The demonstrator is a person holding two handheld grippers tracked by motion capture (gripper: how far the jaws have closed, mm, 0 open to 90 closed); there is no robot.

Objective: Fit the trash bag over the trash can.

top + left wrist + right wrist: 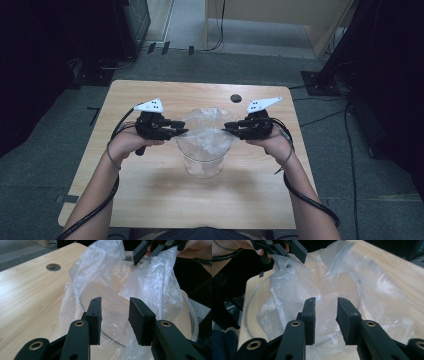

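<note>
Room: grey carpeted floor (45, 150) is seen around the table in the high view, with dark stands at the upper left and right edges of the frame.
Surface: a light wooden table with rounded corners (150, 200) fills the middle of the high view; a small round dark hole (235, 98) is cut near its far edge, above centre.
Container: a clear round plastic tub (204, 160) is stood at the centre of the table, just below the middle of the frame.
Liner: a thin, crinkled transparent plastic bag (205, 131) is set inside the tub, its loose edges raised above the rim on both sides.
Left claw: the left gripper (179, 132), black with a white three-cornered plate on top, is held at centre left, at the tub's left rim; in the left gripper view its jaws are parted, with bag film seen behind the gap and nothing pressed between the pads.
Right claw: the right gripper (226, 127), of the same build, is held at centre right, at the opposite rim; in the right gripper view its jaws stand apart, with nothing clamped.
</note>
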